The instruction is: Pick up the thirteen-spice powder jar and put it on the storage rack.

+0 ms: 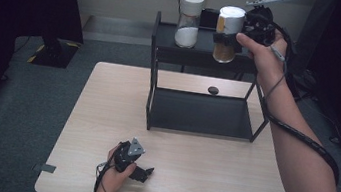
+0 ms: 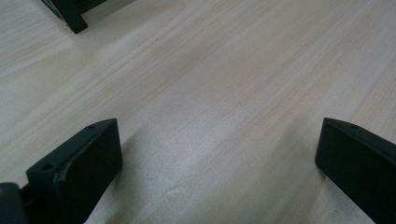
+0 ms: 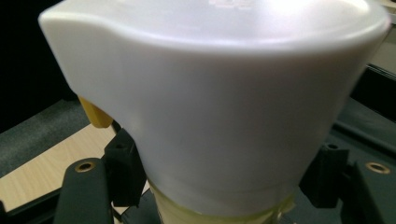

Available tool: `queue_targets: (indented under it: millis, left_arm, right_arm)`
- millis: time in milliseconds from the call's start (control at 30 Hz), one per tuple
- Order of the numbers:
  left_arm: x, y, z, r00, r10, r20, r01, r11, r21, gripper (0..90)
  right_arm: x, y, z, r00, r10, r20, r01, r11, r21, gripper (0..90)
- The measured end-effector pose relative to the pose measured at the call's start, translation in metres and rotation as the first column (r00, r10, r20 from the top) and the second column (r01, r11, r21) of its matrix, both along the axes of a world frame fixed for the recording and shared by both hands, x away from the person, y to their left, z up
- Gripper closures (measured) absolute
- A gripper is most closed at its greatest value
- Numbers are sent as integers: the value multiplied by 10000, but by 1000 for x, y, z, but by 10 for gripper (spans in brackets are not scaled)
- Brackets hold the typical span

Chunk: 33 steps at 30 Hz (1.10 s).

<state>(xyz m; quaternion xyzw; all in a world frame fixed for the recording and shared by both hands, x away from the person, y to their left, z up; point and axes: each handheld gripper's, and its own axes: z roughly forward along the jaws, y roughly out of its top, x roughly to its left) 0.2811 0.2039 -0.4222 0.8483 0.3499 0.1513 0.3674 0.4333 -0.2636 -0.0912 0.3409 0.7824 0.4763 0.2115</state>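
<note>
Between the jaws of the right gripper: a white-lidded jar of yellow-brown contents, held above the top shelf of the black rack.

The right gripper's pads pinch the jar's body just below its broad white lid, one pad on each side. The jar looks to be rigid clear plastic, smooth and likely slippery; part-filled, so moderately heavy with weight low. The grip under the lid's overhang seems the sound place, since the lid would stop a downward slip. A second jar, holding white contents, stands on the shelf beyond the jaws' left. The left gripper rests on the table, jaws spread and empty.
</note>
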Motion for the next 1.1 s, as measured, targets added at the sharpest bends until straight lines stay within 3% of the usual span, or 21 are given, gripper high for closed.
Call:
queue_targets:
  millis: [200, 500, 633, 867, 1033, 1100]
  left_arm:
    - [0, 0, 0, 10000, -9, -7, 9, 10000, 13, 0]
    - [0, 0, 0, 10000, -7, -3, 7, 10000, 8, 0]
    - [0, 0, 0, 10000, -4, 0, 4, 10000, 4, 0]
    - [-1, 0, 0, 10000, 38, 7, -38, 10000, 5, 0]
    - [-1, 0, 0, 10000, 44, 6, -44, 10000, 5, 0]
    - [-1, 0, 0, 10000, 46, 6, -46, 10000, 4, 0]
  right_arm:
    - [11, 5, 4, 9996, -262, 114, 261, 9996, 80, 299]
    - [26, 10, -9, 9968, -777, 185, 773, 9968, 221, 299]
    - [27, 14, -13, 9952, -933, 292, 933, 9956, 31, 299]
    - [27, 10, -22, 9946, -944, 425, 929, 9950, 368, 297]
    - [26, 14, -18, 9943, -939, 515, 938, 9956, 49, 280]
    - [26, 15, -16, 9942, -967, 476, 970, 9953, -40, 224]
